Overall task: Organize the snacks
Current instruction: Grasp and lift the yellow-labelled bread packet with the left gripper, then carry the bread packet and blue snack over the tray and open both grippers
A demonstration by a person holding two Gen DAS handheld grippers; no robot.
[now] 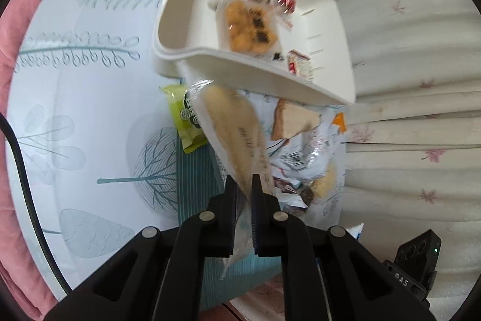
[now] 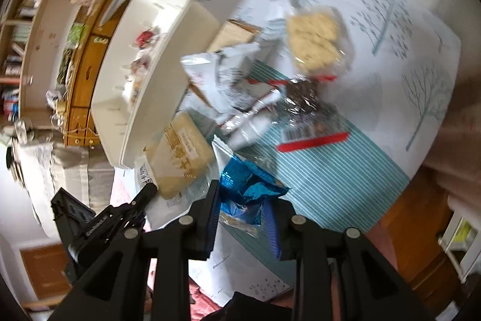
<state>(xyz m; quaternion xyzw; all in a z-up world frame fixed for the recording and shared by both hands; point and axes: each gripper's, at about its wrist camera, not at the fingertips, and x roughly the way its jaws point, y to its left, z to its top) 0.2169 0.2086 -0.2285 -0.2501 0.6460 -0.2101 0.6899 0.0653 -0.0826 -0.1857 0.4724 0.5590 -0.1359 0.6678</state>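
Left claw (image 1: 244, 185) clenched on bread packet (image 1: 237, 134); right claw (image 2: 242, 200) grasping blue wrapper (image 2: 249, 188). Lift clear, drop inside white bin (image 1: 186, 20).

we see a white bin (image 1: 192, 56), a pale cloth (image 1: 90, 98) printed with teal trees, a lime-green packet (image 1: 185, 119) and a shiny blue wrapper (image 2: 246, 188)
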